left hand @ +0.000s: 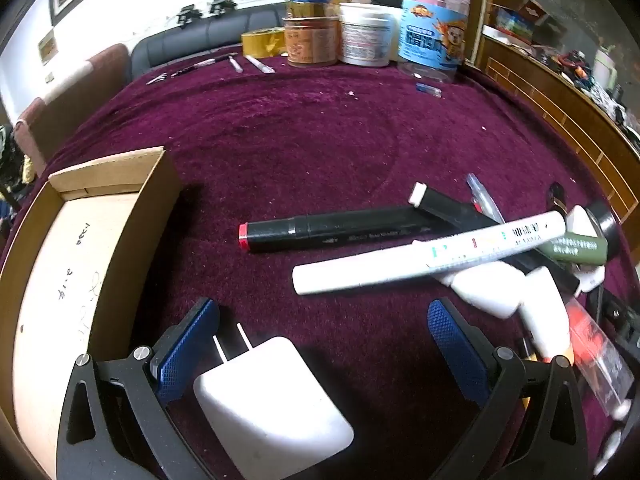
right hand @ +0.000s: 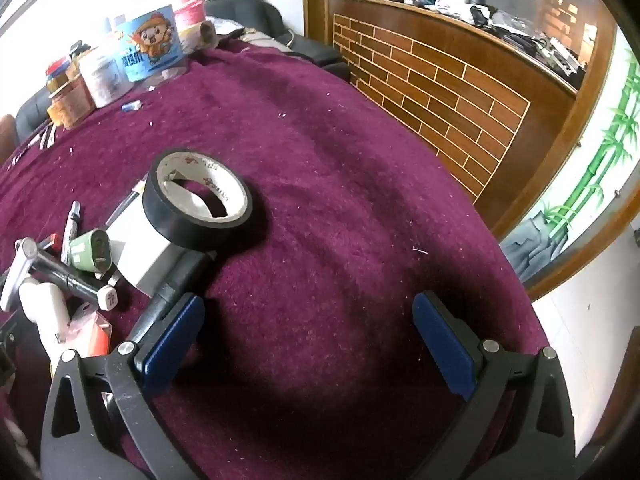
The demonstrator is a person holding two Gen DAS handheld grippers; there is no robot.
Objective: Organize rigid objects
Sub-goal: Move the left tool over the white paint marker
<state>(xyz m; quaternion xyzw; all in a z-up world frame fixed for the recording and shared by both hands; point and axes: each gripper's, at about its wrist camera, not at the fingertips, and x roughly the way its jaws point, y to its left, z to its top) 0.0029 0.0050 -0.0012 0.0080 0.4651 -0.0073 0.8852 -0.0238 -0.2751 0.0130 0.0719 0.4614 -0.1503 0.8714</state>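
My left gripper (left hand: 324,320) is open above the purple cloth. A white plug adapter (left hand: 268,404) lies between its jaws, close to the left pad, with a gap on the right side. Ahead lie a black marker with a red end (left hand: 332,232) and a white paint marker (left hand: 428,256), which leans on a pile of small white and green items at the right. An open cardboard box (left hand: 80,248) stands at the left. My right gripper (right hand: 308,328) is open over bare cloth. A black tape roll (right hand: 198,200) rests on a white block (right hand: 140,248) ahead to its left.
Jars and tubs (left hand: 360,32) and a yellow tape roll (left hand: 264,42) line the table's far edge, with thin pens (left hand: 240,64) beside them. A wooden brick-pattern counter (right hand: 440,92) stands to the right of the table. The table edge (right hand: 520,280) curves near the right gripper.
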